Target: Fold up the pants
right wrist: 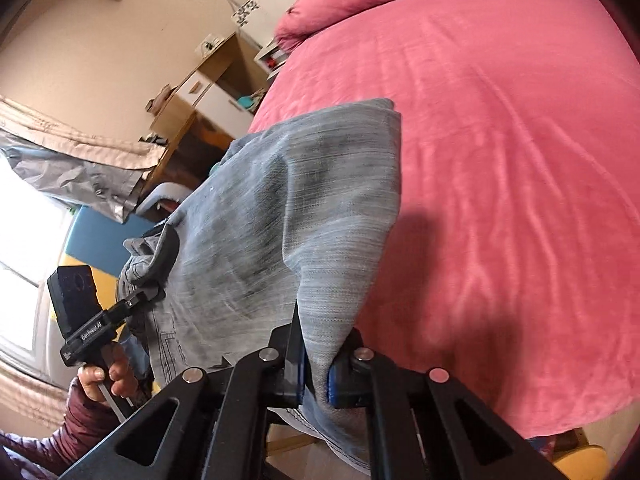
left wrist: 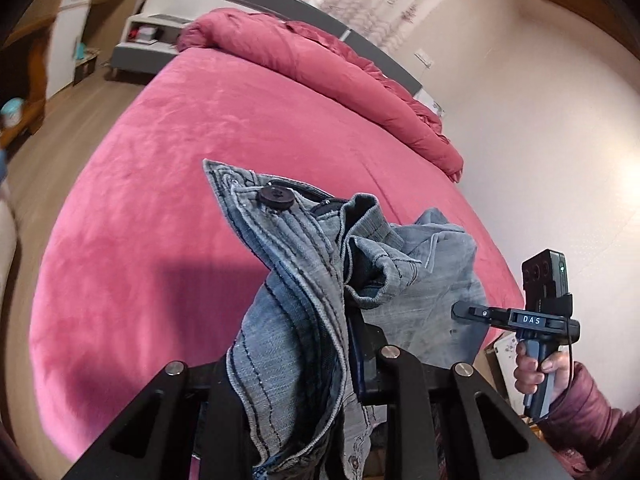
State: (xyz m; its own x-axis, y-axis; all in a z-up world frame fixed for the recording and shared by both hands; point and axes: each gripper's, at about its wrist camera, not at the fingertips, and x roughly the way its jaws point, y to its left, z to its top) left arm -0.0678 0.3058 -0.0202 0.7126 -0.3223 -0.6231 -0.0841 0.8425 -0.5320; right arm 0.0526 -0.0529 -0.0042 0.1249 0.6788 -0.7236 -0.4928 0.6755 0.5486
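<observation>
While both tongs were clenched on the jeans [left wrist: 304, 280], the left tongs [left wrist: 352, 344] at the waistband and the right tongs [right wrist: 316, 380] on plain denim, the garment hung above the bed's [left wrist: 160, 160] near edge, seemingly to be spread flat.

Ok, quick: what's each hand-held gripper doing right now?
Left hand-held gripper: closed on the waistband of the faded grey-blue denim pants.
Right hand-held gripper: closed on the same pants' plain fabric.
</observation>
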